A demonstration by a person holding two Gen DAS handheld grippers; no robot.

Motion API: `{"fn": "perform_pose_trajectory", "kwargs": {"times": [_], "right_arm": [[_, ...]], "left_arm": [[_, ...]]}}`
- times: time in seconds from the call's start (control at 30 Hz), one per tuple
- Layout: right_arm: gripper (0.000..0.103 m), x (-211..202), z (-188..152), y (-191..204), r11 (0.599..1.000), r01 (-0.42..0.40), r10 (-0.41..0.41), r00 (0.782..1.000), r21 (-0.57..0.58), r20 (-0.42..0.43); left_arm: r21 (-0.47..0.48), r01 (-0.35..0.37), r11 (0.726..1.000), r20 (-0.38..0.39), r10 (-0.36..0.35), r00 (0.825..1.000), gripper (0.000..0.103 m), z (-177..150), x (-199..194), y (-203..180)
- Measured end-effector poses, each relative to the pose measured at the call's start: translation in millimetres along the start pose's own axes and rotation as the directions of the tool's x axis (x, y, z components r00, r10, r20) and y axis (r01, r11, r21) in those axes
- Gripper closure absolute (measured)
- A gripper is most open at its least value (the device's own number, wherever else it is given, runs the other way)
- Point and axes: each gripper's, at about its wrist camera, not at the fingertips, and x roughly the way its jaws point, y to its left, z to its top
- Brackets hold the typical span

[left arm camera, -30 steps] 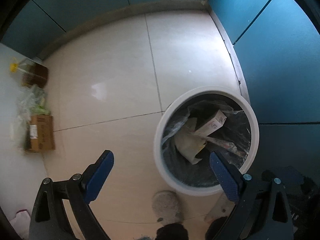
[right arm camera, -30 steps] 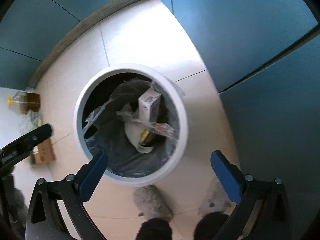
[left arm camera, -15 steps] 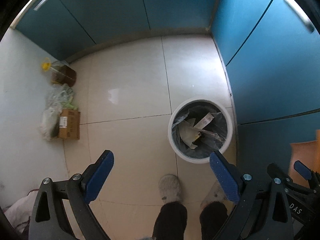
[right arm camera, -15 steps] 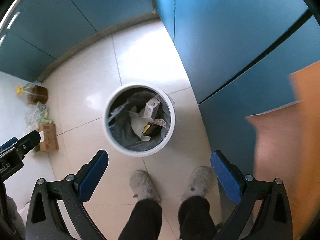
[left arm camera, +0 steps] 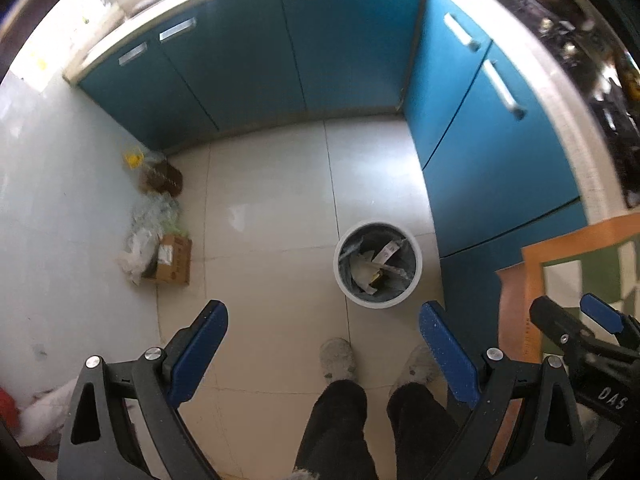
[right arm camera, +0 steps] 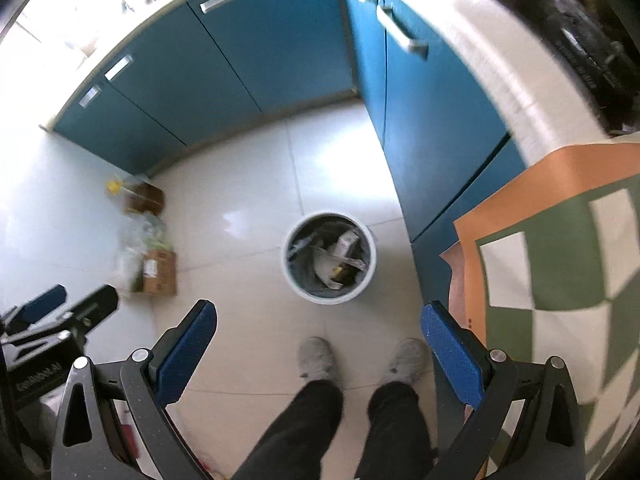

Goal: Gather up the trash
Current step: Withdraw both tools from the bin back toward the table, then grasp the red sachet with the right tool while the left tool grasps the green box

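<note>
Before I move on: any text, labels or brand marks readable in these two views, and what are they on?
"DAS": white letters on the black body of the right hand-held gripper, seen upside down.
White print on the left hand-held gripper: blurred, unreadable.
Label on the brown cardboard box: too small.
Print on the white carton in the round white trash bin: too small.

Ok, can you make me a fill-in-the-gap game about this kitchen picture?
1. The trash bin on the floor is round and ____ on the outside.
2. The cupboard doors are coloured ____.
3. Both the left tool and the right tool are ____, holding nothing.
4. The brown cardboard box sits by the ____ wall.

Missing words: white; blue; open; left
</note>
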Motion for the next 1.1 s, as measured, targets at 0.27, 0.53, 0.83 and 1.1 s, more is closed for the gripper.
{"fn": "perform_pose_trajectory", "kwargs": {"times": [0.27,0.53,0.83,1.1], "right_arm": [[0.000,-102.8,6.5,-127.4,0.949,-0.042,-0.002,0.990,0.312,0.140],[0.000,-132.0,-36.0,-345.2,0.722,0.170,-0.298,0.951,0.671,0.079],[0.058,-109.3,-41.2,-385.6,0.720,0.243,-0.405,0.908,0.650,0.110],[0.094,-149.5,-79.6,-436.2,0.676,0.064,-0.320,0.923,0.734,0.215]], "left_arm": [[0.214,0.019,0.977,0.144,-0.051,0.988,0.005,42.4,-73.9,-120.4],[0.460,0.018,0.888,0.144,-0.094,0.985,0.005,58.3,-70.6,-321.1],[0.574,-0.014,0.819,0.076,-0.036,0.996,0.005,53.2,-42.0,-431.0],[0.492,0.155,0.857,-0.135,-0.101,0.986,0.005,64.7,-36.8,-491.2]]}}
